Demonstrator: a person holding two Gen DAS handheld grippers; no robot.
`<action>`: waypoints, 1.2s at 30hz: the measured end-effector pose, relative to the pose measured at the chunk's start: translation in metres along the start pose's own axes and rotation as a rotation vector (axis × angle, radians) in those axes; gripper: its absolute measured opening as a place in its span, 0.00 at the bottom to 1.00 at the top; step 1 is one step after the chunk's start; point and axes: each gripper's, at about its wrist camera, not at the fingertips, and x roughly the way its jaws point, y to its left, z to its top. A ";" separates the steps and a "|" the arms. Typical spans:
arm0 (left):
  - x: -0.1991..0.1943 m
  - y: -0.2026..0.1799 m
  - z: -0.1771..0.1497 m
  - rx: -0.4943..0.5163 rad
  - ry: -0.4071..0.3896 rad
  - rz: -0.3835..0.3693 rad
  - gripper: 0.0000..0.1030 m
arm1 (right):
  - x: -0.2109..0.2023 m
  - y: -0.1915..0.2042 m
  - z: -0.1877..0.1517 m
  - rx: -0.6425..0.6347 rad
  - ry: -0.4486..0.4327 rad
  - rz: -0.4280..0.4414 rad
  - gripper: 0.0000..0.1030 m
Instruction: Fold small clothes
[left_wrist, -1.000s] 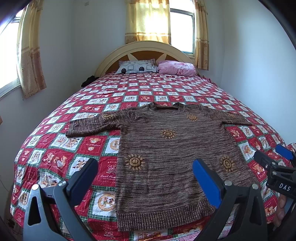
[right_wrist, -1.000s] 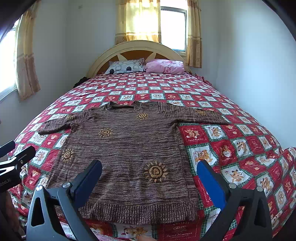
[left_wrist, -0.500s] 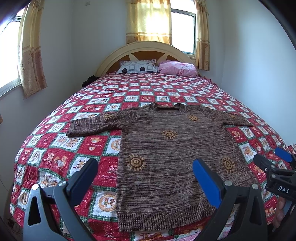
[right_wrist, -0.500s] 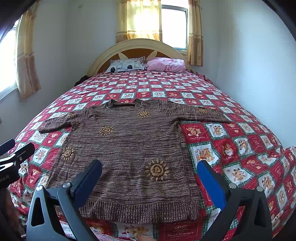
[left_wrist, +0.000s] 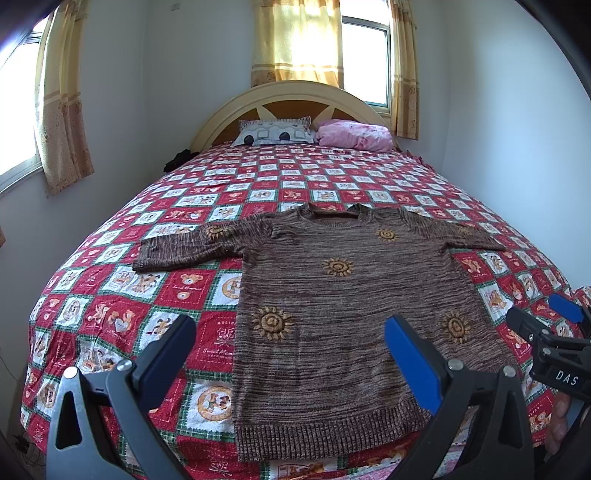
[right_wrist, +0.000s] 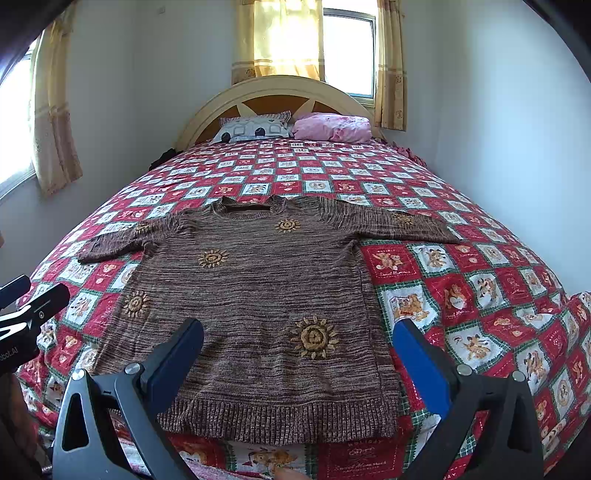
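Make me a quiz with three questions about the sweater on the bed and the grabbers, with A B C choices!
1. Where do the pillows lie? A) by the headboard B) on the sweater C) on the floor
2. What colour are the sweater's suns? A) blue B) golden C) white
3. How are the grippers? A) both open B) both shut C) both gripping cloth

Answers: 1 A, the pillows lie against the headboard. 2 B, golden suns dot the brown sweater. 3 A, the left gripper and right gripper hold nothing, jaws wide apart.
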 end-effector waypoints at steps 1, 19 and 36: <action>-0.001 0.000 0.000 0.000 -0.001 -0.001 1.00 | 0.000 -0.001 0.001 0.002 -0.002 -0.001 0.99; 0.015 0.009 0.015 0.014 -0.002 0.006 1.00 | 0.023 -0.005 -0.001 -0.055 0.042 0.007 0.99; 0.106 0.018 0.046 0.087 0.030 0.057 1.00 | 0.092 -0.086 0.022 0.035 0.072 0.014 0.99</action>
